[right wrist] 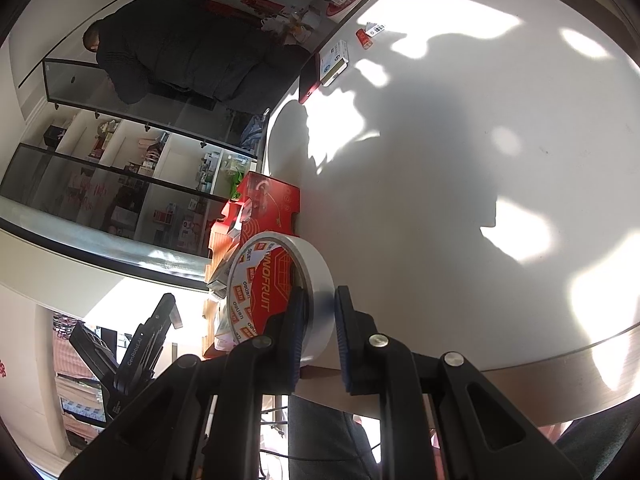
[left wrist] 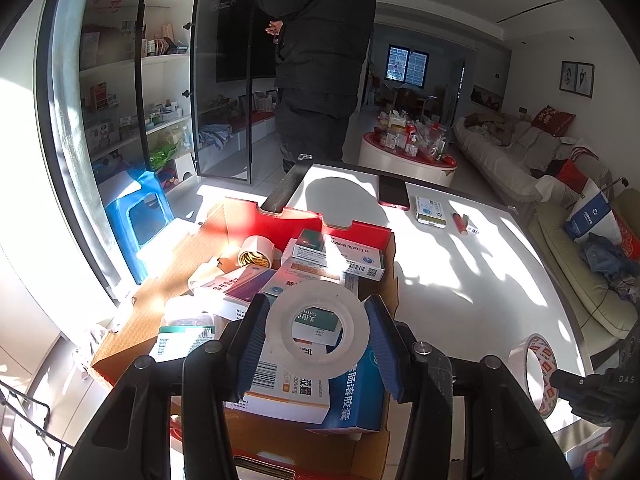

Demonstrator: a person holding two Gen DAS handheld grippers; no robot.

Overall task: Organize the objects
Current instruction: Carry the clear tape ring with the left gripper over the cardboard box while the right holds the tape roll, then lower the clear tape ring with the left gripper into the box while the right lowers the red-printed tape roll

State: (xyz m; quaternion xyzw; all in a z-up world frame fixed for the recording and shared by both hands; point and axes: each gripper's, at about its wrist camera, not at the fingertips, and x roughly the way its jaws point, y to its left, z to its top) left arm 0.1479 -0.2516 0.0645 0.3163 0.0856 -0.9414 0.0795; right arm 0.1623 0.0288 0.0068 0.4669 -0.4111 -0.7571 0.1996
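My left gripper (left wrist: 318, 332) is shut on a clear tape roll (left wrist: 320, 322) and holds it over an open cardboard box (left wrist: 132, 320) full of medicine boxes (left wrist: 340, 256) and a yellowish tape roll (left wrist: 256, 254). My right gripper (right wrist: 322, 332) is shut on the wall of a white tape roll with a red-printed core (right wrist: 280, 280), at the near edge of the white table (right wrist: 460, 160). That roll also shows in the left wrist view (left wrist: 536, 372), with the right gripper's tip beside it. The box's red flap (right wrist: 272, 204) lies just left of that roll.
On the far part of the table lie a dark phone (left wrist: 394, 192), a flat medicine box (left wrist: 432, 210) and a small red tube (left wrist: 460, 224). A person in dark clothes (left wrist: 320, 60) stands by a glass cabinet (left wrist: 168, 80). A blue stool (left wrist: 136, 216) stands left; a sofa (left wrist: 580, 272) is right.
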